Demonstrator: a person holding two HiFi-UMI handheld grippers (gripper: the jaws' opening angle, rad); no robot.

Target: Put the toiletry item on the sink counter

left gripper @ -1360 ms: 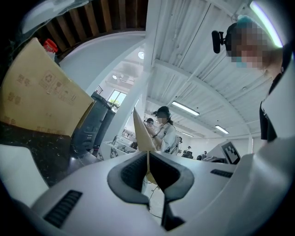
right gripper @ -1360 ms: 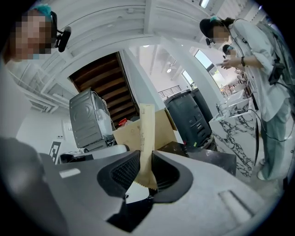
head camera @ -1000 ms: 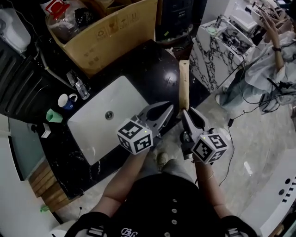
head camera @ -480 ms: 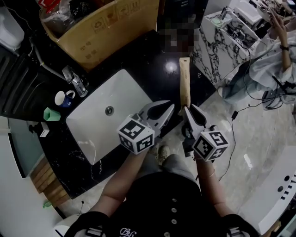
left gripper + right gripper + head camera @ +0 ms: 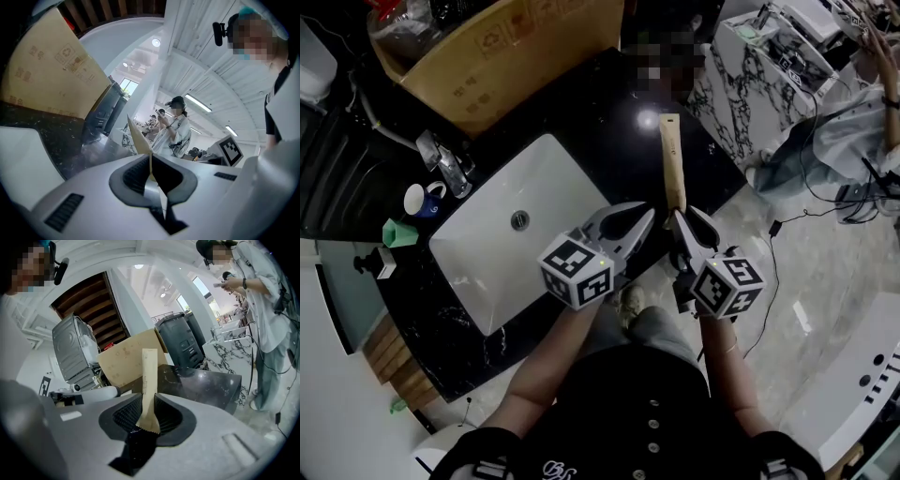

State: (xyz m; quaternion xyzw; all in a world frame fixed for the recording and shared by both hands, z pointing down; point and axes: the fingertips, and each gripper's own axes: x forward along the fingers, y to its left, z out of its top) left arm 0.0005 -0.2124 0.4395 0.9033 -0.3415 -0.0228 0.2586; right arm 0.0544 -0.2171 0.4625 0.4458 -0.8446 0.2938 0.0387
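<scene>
The black sink counter (image 5: 609,122) is running diagonally from the lower left to the upper centre of the head view. Its front edge is passing close under both grippers. A bare, glossy stretch is lying open between the white basin (image 5: 487,272) and the counter's right corner.

The right gripper (image 5: 684,217) is clamping the lower end of the tan paper packet (image 5: 672,164), with its pads pressing on both faces. The packet is sticking out past the jaws and up the frame, over that bare stretch. Whether its far end is touching the stone is hard to tell. The left gripper (image 5: 151,161) is sitting just left of it with its jaws together. Only a thin tan line is showing in the seam, and I cannot tell whether that is the packet's edge.

The left gripper's marker cube is covering the basin's near corner, and the person's body is hiding the counter edge below it. The cardboard box (image 5: 516,56) is being cut off by the top of the frame.

Along the basin's upper-left side a faucet (image 5: 442,161), a blue mug (image 5: 420,200) and a green cup (image 5: 398,233) are standing well apart from the grippers. The box is crowding the back of the counter. At the upper right a marble cabinet (image 5: 741,84) is standing beyond the counter's corner, with cables (image 5: 811,187) trailing over the floor beside it.
</scene>
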